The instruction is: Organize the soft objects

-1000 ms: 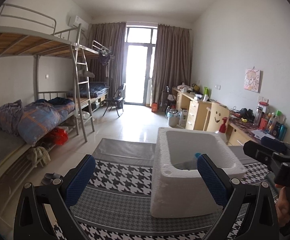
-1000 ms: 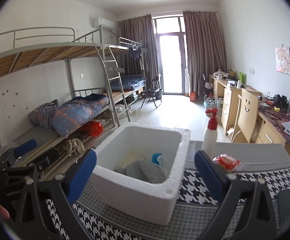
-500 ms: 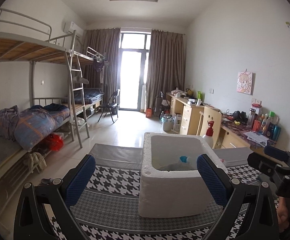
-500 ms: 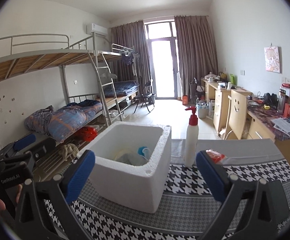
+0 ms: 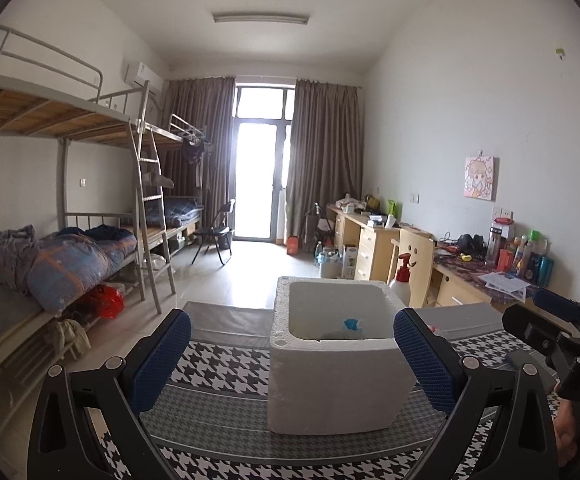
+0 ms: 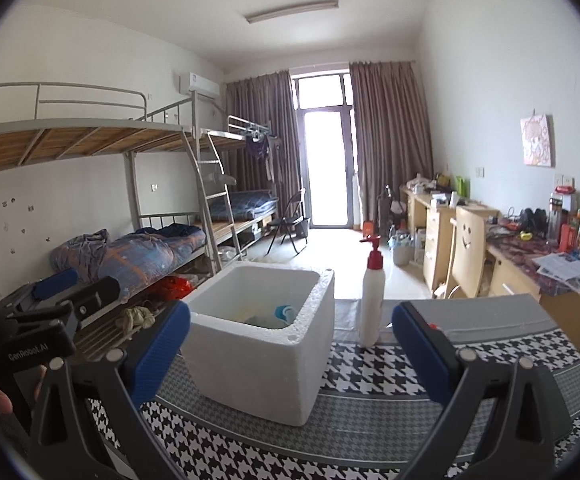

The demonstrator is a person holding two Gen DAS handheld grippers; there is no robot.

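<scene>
A white foam box stands on a houndstooth-patterned table. Inside it lie soft items, of which only a blue-and-white piece and some grey and pale fabric show over the rim. My left gripper hangs open in front of the box, nothing between its blue pads. My right gripper is open too, back from the box, and empty. Each gripper shows at the edge of the other's view, held by a hand.
A white pump bottle with a red top stands just right of the box. A small red packet lies behind my right finger. Desks and a smiley chair line the right wall; bunk beds line the left.
Both grippers have drawn back from the foam box and dropped lower, so it looks smaller and less of its inside shows. Both stay open and empty.
</scene>
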